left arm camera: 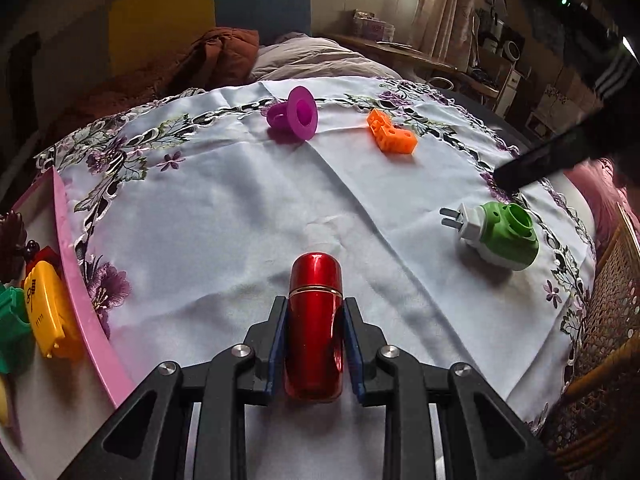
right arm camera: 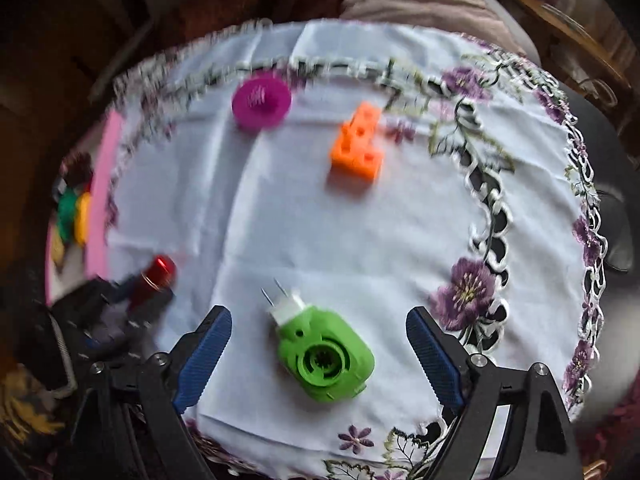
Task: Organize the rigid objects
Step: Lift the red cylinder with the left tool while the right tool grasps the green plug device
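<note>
Left tool (left arm camera: 314, 320) grips one red canister (left arm camera: 316, 312); right tool (right arm camera: 319, 342) gapes.

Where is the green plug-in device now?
The green plug-in device lies on the white cloth, between the open right gripper fingers, untouched. The orange block lies beyond it.

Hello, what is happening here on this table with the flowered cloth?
A person is sorting small hard objects with a hand-held claw in each hand. The left claw is shut on a red metal capsule, close to the pink tray that already holds a yellow piece and a green piece. The right claw is open above the green plug-in device, not touching it. A purple funnel and an orange block wait on the tablecloth.
</note>
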A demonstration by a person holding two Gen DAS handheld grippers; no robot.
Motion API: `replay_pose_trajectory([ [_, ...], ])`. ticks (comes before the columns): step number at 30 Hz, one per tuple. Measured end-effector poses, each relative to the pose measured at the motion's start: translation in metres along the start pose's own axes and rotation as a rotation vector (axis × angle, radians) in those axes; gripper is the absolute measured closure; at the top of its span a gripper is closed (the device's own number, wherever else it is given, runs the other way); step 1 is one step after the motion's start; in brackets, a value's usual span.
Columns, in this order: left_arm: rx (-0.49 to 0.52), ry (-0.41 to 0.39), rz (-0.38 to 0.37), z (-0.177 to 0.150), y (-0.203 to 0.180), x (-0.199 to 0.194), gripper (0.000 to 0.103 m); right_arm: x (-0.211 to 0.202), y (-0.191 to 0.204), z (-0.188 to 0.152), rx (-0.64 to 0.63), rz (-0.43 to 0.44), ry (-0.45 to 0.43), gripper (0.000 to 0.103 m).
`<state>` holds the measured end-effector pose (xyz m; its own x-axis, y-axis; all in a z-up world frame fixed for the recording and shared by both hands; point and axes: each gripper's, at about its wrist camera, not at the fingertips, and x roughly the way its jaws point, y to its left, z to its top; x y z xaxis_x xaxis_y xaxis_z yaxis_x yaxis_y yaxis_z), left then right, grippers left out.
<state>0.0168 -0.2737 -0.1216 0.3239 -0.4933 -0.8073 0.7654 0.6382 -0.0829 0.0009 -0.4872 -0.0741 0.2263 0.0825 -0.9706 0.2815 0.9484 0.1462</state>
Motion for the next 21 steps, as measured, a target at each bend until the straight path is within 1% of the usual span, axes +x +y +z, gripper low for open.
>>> replay_pose_trajectory([
  [4,0.009,-0.007,0.017,-0.003,-0.001,-0.002,0.077,0.024,0.007,-0.005,-0.043,-0.035,0.077,0.013],
  [7,0.007,-0.011,0.018,-0.004,-0.001,-0.002,0.077,0.044,0.012,-0.011,-0.101,-0.085,0.167,0.015],
  [8,0.008,-0.013,0.020,-0.004,-0.001,-0.002,0.077,0.052,0.014,-0.015,-0.130,-0.113,0.194,0.034],
  [9,0.010,-0.014,0.024,-0.004,-0.002,-0.002,0.077,0.058,0.015,-0.018,-0.146,-0.123,0.220,0.040],
  [10,0.014,-0.019,0.028,-0.005,-0.002,-0.002,0.077,0.054,0.018,-0.018,-0.165,-0.119,0.191,0.045],
  [12,0.016,-0.023,0.031,-0.006,-0.003,-0.002,0.077,0.053,0.024,-0.020,-0.199,-0.137,0.170,0.048],
  [18,0.021,-0.033,0.037,-0.007,-0.003,-0.003,0.077,0.043,0.023,-0.016,-0.131,-0.127,0.098,0.050],
  [21,0.017,-0.037,0.039,-0.008,-0.003,-0.003,0.077,0.035,0.027,-0.008,-0.078,-0.096,0.040,0.050],
])
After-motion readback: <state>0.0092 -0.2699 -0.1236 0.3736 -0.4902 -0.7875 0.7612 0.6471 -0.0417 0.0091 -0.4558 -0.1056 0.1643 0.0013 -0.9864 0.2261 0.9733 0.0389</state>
